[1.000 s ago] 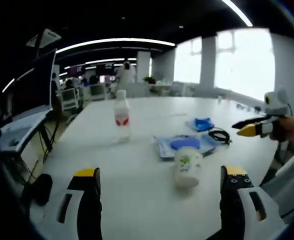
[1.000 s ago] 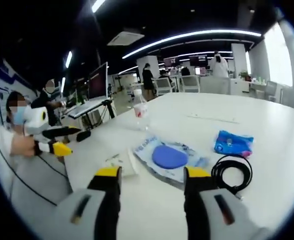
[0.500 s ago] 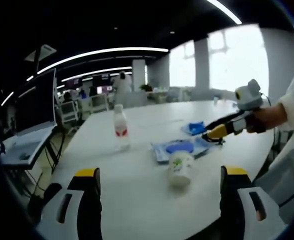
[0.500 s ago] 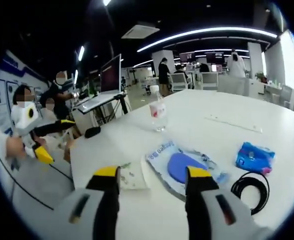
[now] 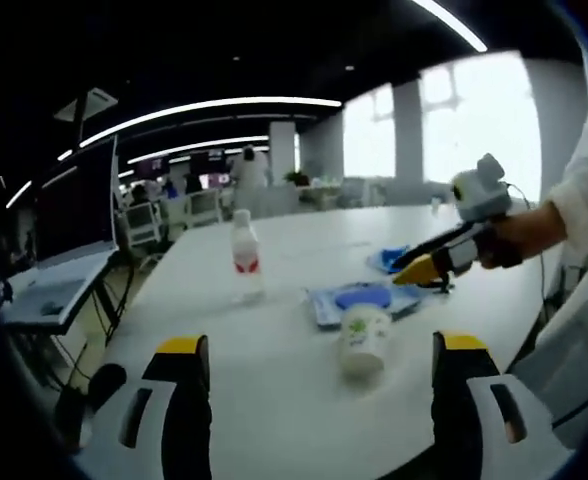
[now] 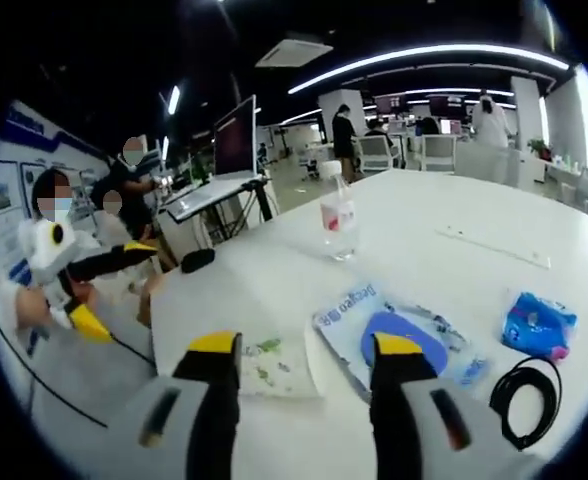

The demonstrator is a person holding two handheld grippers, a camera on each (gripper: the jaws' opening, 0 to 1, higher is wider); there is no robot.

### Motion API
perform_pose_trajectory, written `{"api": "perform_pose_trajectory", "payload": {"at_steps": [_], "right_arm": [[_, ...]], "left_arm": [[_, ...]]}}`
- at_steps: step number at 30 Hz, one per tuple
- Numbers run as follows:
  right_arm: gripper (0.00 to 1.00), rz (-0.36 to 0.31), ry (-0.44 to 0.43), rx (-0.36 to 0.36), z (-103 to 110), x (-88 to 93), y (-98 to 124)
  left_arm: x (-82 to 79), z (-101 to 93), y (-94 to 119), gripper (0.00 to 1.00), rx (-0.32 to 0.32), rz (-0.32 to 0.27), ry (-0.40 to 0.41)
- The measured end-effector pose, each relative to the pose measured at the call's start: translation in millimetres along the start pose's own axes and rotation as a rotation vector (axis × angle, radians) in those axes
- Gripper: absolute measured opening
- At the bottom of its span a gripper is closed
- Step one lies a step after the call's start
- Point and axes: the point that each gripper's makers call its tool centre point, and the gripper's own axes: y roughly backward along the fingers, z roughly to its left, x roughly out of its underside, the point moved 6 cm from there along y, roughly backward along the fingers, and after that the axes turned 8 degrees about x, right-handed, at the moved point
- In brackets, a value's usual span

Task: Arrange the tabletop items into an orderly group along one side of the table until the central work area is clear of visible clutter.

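Showing the approach step, nothing yet gathered: left gripper (image 5: 314, 365), jaws apart and empty, faces the bottle (image 5: 243, 257), paper cup (image 5: 363, 341) and blue-disc packet (image 5: 362, 298) mid-table (image 5: 274, 400). Right gripper (image 6: 304, 362), jaws apart, hovers above the cup and packet; blue pouch (image 6: 539, 322) and coiled cable (image 6: 525, 398) lie rightward. Next move probably calls for closing on the cup.

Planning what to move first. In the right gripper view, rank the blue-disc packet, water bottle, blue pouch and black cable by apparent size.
1. blue-disc packet, clearly largest.
2. water bottle.
3. black cable and blue pouch look alike; not ranked.
The bottle stands farther from the camera, so its true size is unsure.
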Motion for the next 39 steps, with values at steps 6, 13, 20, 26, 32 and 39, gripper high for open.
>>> {"api": "perform_pose_trajectory", "payload": {"at_steps": [6,13,20,26,32,39], "right_arm": [[0.48,0.028,-0.112,-0.038,3.0,0.9,-17.1],[0.48,0.133,-0.262,-0.060,-5.6,10.9,-30.7],[0.44,0.211,-0.242,-0.094,-5.4,20.3,-36.1],[0.40,0.225,-0.227,-0.125,-0.5,22.0,-37.2],[0.22,0.266,-0.199,-0.138,4.4,29.0,-35.7],[0.06,0.268,-0.235,-0.165,9.0,31.1,-29.6]], "left_arm": [[-1.8,-0.2,0.1,0.84,-0.010,-0.005,-0.014],[-4.2,1.4,1.6,0.78,-0.043,-0.011,-0.060],[-4.0,2.6,0.9,0.73,-0.046,-0.003,-0.049],[-4.4,4.7,2.2,0.73,-0.069,-0.007,-0.085],[-2.4,3.5,2.0,0.68,-0.066,0.015,-0.089],[-2.9,3.1,2.5,0.68,-0.074,0.017,-0.097]]}}
